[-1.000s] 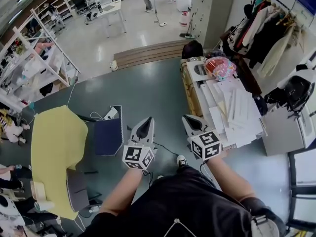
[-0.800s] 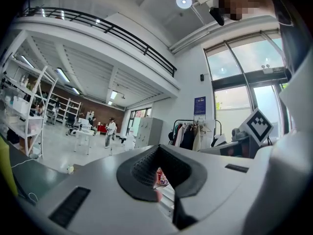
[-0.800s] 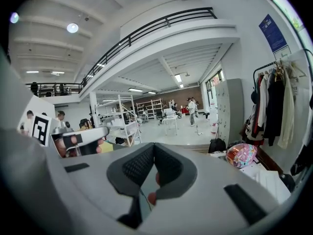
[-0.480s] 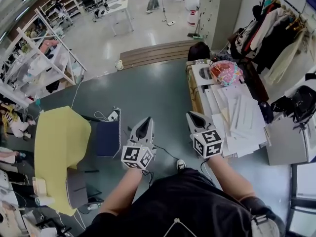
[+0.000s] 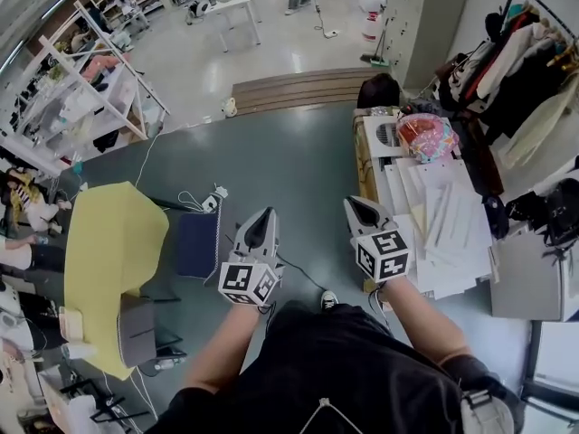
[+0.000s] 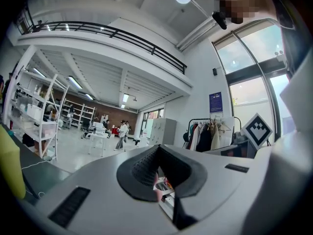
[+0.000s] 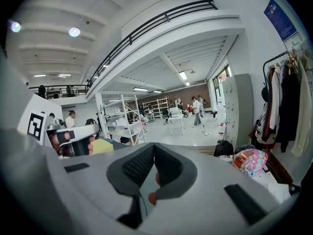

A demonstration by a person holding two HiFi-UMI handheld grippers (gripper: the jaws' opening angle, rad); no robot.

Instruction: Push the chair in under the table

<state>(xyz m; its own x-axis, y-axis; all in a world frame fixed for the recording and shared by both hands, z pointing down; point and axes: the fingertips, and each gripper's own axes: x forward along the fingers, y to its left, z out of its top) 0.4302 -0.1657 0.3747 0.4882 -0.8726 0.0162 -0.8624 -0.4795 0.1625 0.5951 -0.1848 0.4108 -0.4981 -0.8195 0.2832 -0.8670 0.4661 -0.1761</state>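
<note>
Chair (image 5: 197, 245) stands just beside the yellow table (image 5: 107, 242), seat uncovered.

No legible txt, nos. or brands.
Blue poster (image 6: 215, 102) on wall: print too small to read. Papers (image 5: 432, 208) on bench (image 5: 364, 165): same. Cubes on left hand-held gripper (image 5: 261, 222) & right hand-held gripper (image 5: 362, 208): b/w square code patterns only, no letters.
</note>
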